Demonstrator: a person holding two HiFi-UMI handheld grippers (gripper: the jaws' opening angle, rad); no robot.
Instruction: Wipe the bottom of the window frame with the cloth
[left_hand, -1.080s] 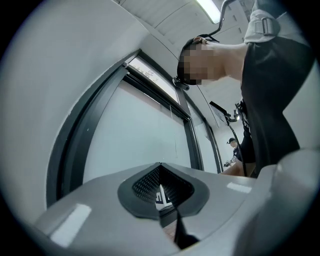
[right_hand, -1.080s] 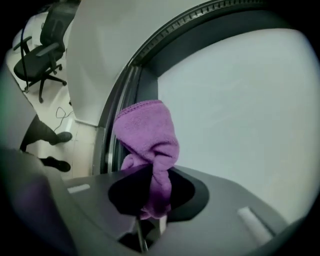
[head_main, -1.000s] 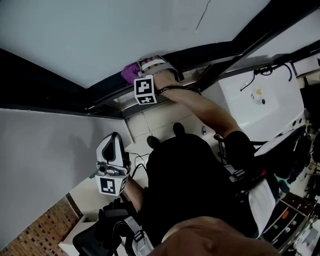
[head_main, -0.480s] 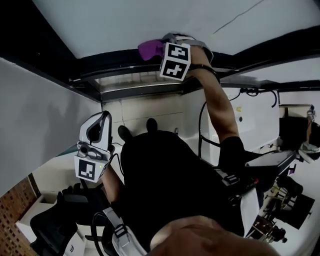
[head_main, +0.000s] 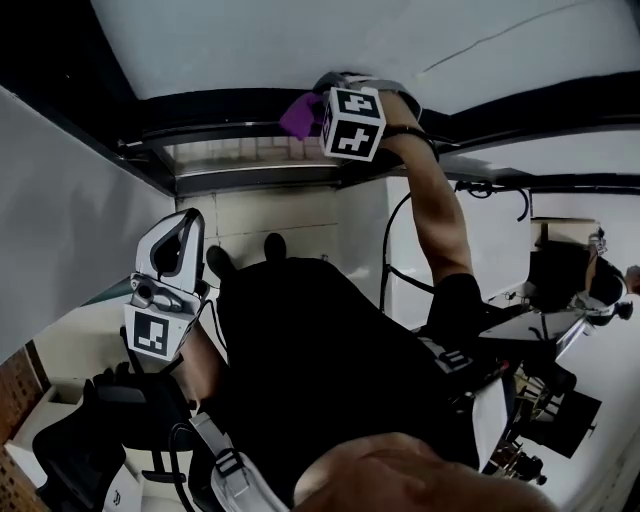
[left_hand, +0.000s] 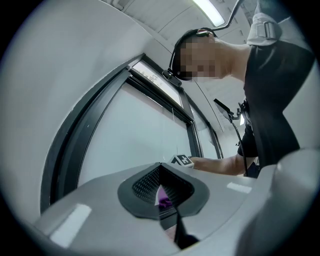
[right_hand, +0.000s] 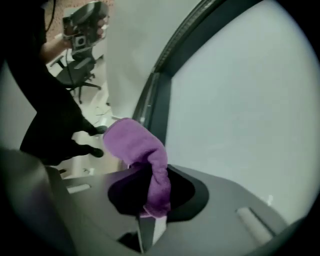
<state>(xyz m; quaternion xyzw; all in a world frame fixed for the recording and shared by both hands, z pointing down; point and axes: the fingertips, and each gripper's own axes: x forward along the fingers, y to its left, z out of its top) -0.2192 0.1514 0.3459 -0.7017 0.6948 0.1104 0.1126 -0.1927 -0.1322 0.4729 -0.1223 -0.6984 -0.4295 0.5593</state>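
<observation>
Shifted along the dark window frame (head_main: 230, 105) since a second earlier, the right gripper (head_main: 318, 106) presses a purple cloth (head_main: 298, 116) against the bottom rail in the head view, arm stretched out to reach it. The left gripper (head_main: 172, 262) hangs low beside the person's dark-clothed body, well apart from the frame.

From the left gripper view, the left gripper (left_hand: 165, 192) shows its ribbed black pads drawn together with nothing held. Beyond them, a speck of the cloth (left_hand: 164, 201) sits far off by the smooth pale glass (left_hand: 135, 135).

In the right gripper view, the right gripper (right_hand: 150, 200) is clamped on the cloth (right_hand: 135, 145), a soft, fuzzy fold that bulges out past the jaws, with the straight, matte-black frame (right_hand: 160, 100) just behind it. The frosted pane (right_hand: 240, 100) fills the right of the view.

The wipe appears to be mid-stroke. How much of the rail is already clean cannot be told, and a long run of frame seems left to cover.
</observation>
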